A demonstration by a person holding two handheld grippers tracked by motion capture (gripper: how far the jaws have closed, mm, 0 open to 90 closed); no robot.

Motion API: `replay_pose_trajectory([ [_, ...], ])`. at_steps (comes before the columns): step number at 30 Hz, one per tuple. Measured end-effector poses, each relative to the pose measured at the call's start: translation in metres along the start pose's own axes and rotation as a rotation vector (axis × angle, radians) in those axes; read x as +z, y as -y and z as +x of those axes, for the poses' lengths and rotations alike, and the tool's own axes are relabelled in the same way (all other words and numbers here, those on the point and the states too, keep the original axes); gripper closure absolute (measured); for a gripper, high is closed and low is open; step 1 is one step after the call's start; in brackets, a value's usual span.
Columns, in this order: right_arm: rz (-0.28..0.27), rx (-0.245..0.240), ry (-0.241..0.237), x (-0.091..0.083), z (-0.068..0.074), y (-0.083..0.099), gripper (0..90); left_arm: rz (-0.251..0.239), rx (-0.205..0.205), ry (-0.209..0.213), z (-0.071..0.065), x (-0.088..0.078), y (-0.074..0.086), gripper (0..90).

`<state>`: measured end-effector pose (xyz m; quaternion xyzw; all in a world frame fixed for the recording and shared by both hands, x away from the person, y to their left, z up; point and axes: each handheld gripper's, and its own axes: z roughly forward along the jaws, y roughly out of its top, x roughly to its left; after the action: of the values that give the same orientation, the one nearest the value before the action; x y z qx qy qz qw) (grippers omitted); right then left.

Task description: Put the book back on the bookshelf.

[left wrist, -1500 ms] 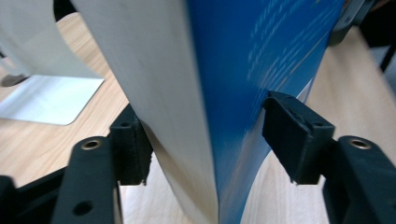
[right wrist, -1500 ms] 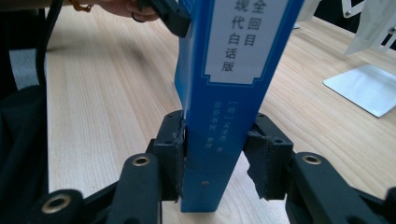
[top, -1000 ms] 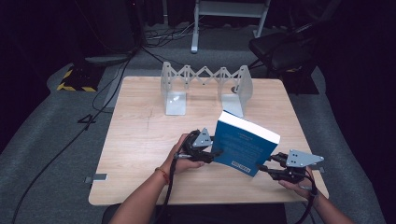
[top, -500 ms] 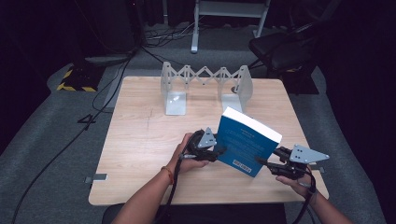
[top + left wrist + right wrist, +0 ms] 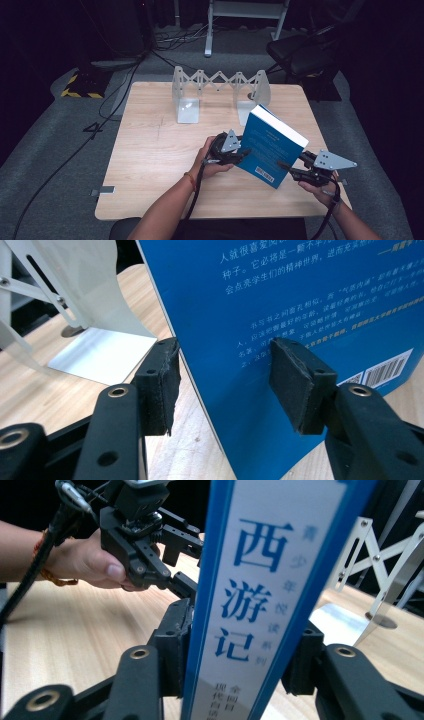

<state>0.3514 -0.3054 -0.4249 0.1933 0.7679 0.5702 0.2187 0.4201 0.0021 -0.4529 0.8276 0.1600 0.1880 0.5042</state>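
Near the table's (image 5: pixel 150 150) right edge, book (image 5: pixel 272 142) stands tilted. Left gripper (image 5: pixel 239 156) jaws closing, straddling its cover edge; right gripper (image 5: pixel 286 170) opening, pads beside the spine. Stiff, glossy, likely slippery (grip low, across covers).

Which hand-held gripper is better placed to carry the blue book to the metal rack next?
Probably the left hand-held gripper: its pads straddle the book, and it is closer to the rack.
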Motion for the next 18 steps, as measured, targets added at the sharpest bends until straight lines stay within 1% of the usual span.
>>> replay_pose_trajectory([
  [2,-0.001,0.0,-0.017,0.001,0.0,0.0,53.3,-0.015,-0.018,0.013,0.0,-0.002,0.002,48.1],
  [3,0.005,-0.001,-0.017,0.002,0.001,-0.001,53.3,-0.016,-0.015,0.023,0.001,-0.006,0.002,48.8],
  [4,0.005,-0.001,-0.017,0.002,0.001,-0.001,53.3,-0.016,-0.015,0.023,0.001,-0.006,0.002,50.0],
  [5,0.007,-0.002,-0.012,0.005,0.003,-0.002,53.8,-0.01,-0.006,0.02,0.0,-0.008,0.002,50.0],
  [6,0.007,0.008,-0.017,0.007,0.004,-0.003,54.8,-0.004,0.005,0.022,-0.001,-0.011,0.001,49.6],
  [7,0.01,0.004,-0.012,0.008,0.006,-0.005,56.1,-0.004,0.008,0.028,-0.002,-0.014,0.001,48.2],
  [8,0.014,-0.004,-0.007,0.009,0.007,-0.006,57.9,-0.004,0.0,0.03,-0.003,-0.016,0.002,45.9],
  [11,0.014,0.007,-0.021,0.008,0.006,-0.005,59.6,0.031,0.011,0.032,-0.004,-0.028,0.004,42.0],
  [13,0.009,-0.001,-0.025,0.009,0.006,-0.006,59.5,0.071,0.024,0.024,-0.004,-0.036,0.008,40.3],
  [14,0.012,-0.002,-0.017,0.009,0.007,-0.006,59.5,0.09,0.027,0.016,-0.005,-0.042,0.012,39.7],
  [15,0.012,-0.002,-0.017,0.009,0.007,-0.006,59.5,0.09,0.027,0.016,-0.005,-0.042,0.012,38.7],
  [16,0.011,0.003,-0.011,0.01,0.006,-0.006,59.6,0.113,0.026,0.008,-0.004,-0.048,0.017,38.7],
  [17,0.008,0.011,0.0,0.01,0.004,-0.006,59.7,0.155,0.022,-0.006,-0.004,-0.057,0.026,36.7],
  [18,0.008,0.011,0.0,0.01,0.004,-0.006,59.7,0.155,0.022,-0.006,-0.004,-0.057,0.026,36.6],
])
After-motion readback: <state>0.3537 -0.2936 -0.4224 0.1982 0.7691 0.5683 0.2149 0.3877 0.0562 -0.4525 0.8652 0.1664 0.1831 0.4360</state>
